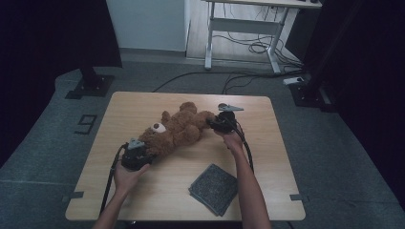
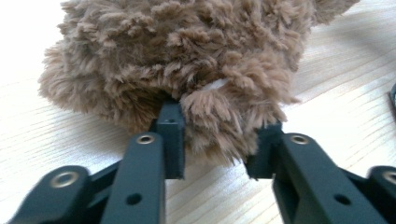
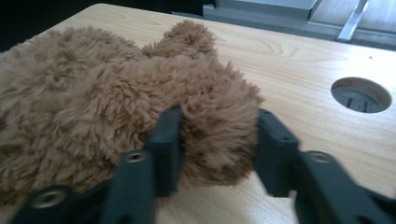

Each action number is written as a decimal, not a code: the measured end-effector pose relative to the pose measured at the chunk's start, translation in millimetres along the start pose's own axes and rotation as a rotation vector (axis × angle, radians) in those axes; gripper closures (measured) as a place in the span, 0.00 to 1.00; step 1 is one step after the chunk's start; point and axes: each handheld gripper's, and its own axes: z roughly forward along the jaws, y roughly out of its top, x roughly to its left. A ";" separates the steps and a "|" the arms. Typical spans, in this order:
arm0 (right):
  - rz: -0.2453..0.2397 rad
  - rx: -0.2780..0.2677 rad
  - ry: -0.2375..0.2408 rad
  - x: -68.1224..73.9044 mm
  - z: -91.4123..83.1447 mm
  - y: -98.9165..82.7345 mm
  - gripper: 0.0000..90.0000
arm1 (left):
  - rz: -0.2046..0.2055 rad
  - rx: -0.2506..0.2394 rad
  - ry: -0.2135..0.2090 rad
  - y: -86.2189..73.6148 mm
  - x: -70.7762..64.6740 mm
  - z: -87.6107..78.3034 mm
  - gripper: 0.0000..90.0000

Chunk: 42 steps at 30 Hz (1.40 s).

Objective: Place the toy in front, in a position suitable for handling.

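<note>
Teddy bear [image 1: 174, 131] lying diagonally across the bench [image 1: 143, 191], long axis running between left gripper [image 1: 137, 156] and right gripper [image 1: 220, 121]. Each pair of jaws apparently clamped on a furry limb.

I am reading just one mark: a dark figure "9" [image 1: 86, 124] lying on the grey floor [image 1: 43, 143], left of the wooden table [image 1: 143, 102].
</note>
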 end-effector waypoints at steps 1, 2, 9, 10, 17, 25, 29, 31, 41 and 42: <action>-0.015 -0.007 0.003 0.1 -3.2 0.3 0.78 | 0.000 -0.008 0.005 -0.5 -0.6 -0.2 0.77; -0.026 -0.010 0.006 0.2 -5.1 0.6 0.80 | 0.002 -0.011 0.008 -0.8 -1.0 -0.5 0.78; -0.106 -0.045 0.001 6.0 -16.3 3.6 0.86 | 0.000 -0.030 0.019 -1.5 -1.5 -1.1 0.82; -0.109 -0.051 0.002 6.5 -17.6 3.5 0.86 | 0.000 -0.033 0.020 -1.7 -1.6 -1.4 0.82; -0.103 -0.092 0.000 8.3 -22.7 -0.4 0.87 | 0.001 -0.042 0.026 -1.5 -2.4 -2.4 0.85; 0.026 -0.074 0.072 -4.9 -12.3 -8.7 0.50 | -0.016 -0.039 0.013 -3.1 1.8 -3.3 0.85; 0.046 -0.056 0.072 -4.2 -0.9 -7.5 0.33 | -0.013 -0.039 0.010 -3.1 2.3 -3.2 0.85; 0.060 -0.049 0.086 -3.5 4.9 -4.0 0.30 | -0.015 -0.037 0.005 -3.3 3.8 -3.2 0.85; 0.121 -0.013 0.165 -6.0 20.8 -2.0 0.51 | -0.028 -0.043 -0.007 -4.8 6.7 -3.0 0.85; 0.121 -0.013 0.165 -6.0 20.8 -2.0 0.51 | -0.030 -0.044 -0.007 -5.1 6.7 -2.9 0.85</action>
